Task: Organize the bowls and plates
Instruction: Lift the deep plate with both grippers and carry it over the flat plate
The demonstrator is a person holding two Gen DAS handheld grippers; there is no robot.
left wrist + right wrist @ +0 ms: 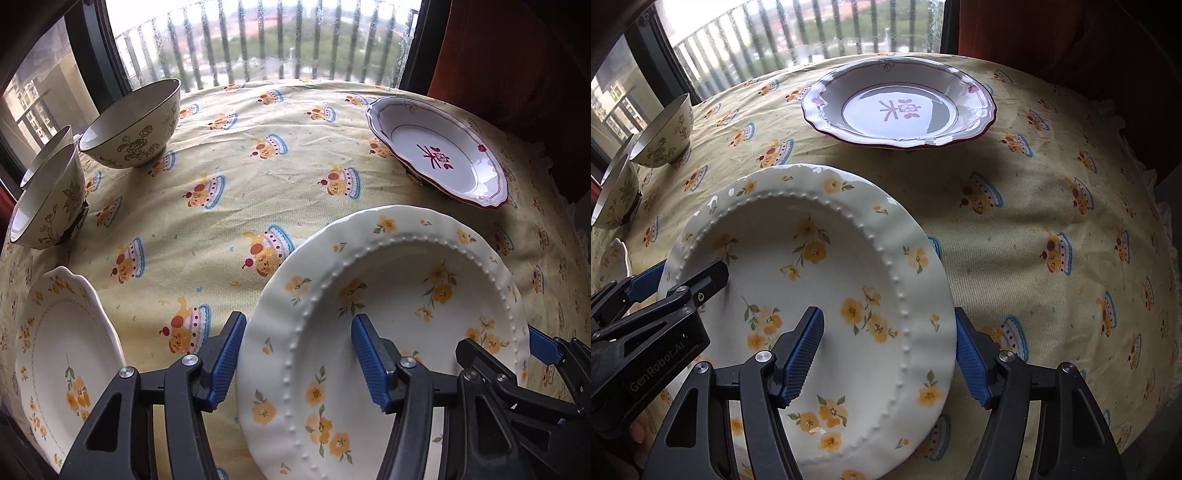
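Observation:
A cream plate with yellow flowers and a beaded ring (pixel 399 332) (pixel 820 295) is held between both grippers. My left gripper (pixel 299 358) straddles its left rim, one finger outside, one inside. My right gripper (pixel 890 354) straddles its right rim the same way; it also shows in the left wrist view (pixel 517 354). The left gripper shows in the right wrist view (pixel 676 284). A second yellow-flower plate (pixel 66 350) lies at the near left. A white plate with red trim (pixel 439 151) (pixel 901 107) sits at the far right on another plate. Three floral bowls (pixel 133 125) stand at the far left.
The table has a yellow tablecloth with cake prints (pixel 258 166) (pixel 1034 221). A window with a balcony railing (pixel 258 44) runs behind the table. A red curtain (pixel 517 55) hangs at the back right.

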